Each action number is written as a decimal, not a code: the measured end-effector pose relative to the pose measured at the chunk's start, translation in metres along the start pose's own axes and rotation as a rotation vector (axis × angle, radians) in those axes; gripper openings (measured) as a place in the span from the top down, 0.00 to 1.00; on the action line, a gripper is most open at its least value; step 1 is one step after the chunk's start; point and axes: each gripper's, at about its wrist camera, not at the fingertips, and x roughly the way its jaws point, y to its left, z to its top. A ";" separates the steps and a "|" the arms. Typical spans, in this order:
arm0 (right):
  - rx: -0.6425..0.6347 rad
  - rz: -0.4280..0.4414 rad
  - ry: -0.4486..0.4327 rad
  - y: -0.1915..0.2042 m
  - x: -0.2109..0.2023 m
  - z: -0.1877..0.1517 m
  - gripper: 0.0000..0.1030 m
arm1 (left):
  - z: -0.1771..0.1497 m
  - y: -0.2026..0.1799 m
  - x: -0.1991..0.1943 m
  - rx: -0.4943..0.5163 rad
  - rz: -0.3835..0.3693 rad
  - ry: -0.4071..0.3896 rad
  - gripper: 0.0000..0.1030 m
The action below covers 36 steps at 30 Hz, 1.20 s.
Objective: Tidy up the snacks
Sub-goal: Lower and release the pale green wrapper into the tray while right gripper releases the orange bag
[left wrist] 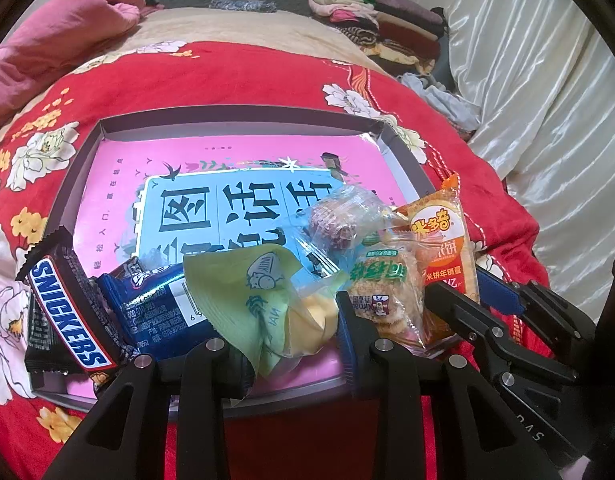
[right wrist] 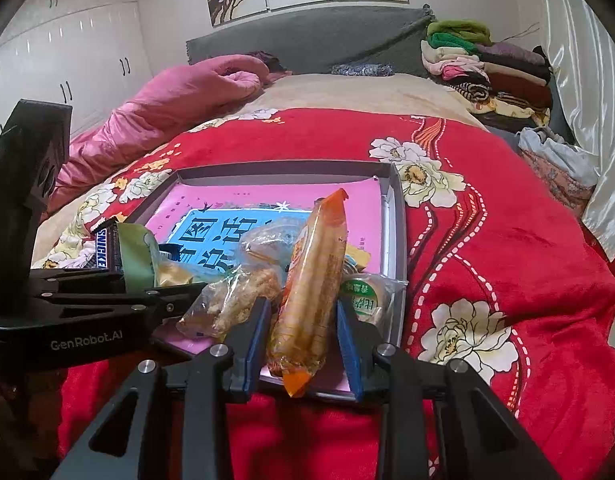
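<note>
Lying on the red flowered bed blanket [right wrist: 507, 240]: one shallow grey cardboard box lid [left wrist: 235, 118], lined with a pink-and-blue printed sheet [left wrist: 243, 160].

Sitting inside it, along the near edge, seven wrapped snacks: one brown Snickers bar [left wrist: 67, 316] at 9 o'clock, leaning on the left wall; one dark blue foil biscuit pack [left wrist: 159, 304] just beside it; one pale green and clear pouch with a yellow cake [left wrist: 263, 296] at 6 o'clock; one clear-wrapped round cake in a paper cup [left wrist: 339, 224] near the centre; one clear bag of puffed rice rounds with a green label [left wrist: 383, 292]; one orange rice-cracker packet [left wrist: 443, 256] at 4 o'clock; one clear-wrapped round pastry with a green label [right wrist: 363, 296] against the right wall.

Closing the left hand-held gripper [left wrist: 295, 344] narrowly on the pale green pouch, blue pads at either side of it.

Pinching the orange packet upright in the right hand-held gripper [right wrist: 303, 332], jaws narrow, packet standing between them at 12 o'clock, its lower end over the lid's near rim.
</note>
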 end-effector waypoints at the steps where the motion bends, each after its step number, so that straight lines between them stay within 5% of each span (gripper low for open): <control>1: -0.002 -0.002 -0.002 0.000 0.000 0.000 0.67 | 0.000 0.000 0.000 0.001 0.001 0.000 0.66; 36: 0.011 -0.037 -0.054 -0.006 -0.014 0.002 0.46 | -0.001 -0.007 -0.010 0.044 0.029 -0.022 0.60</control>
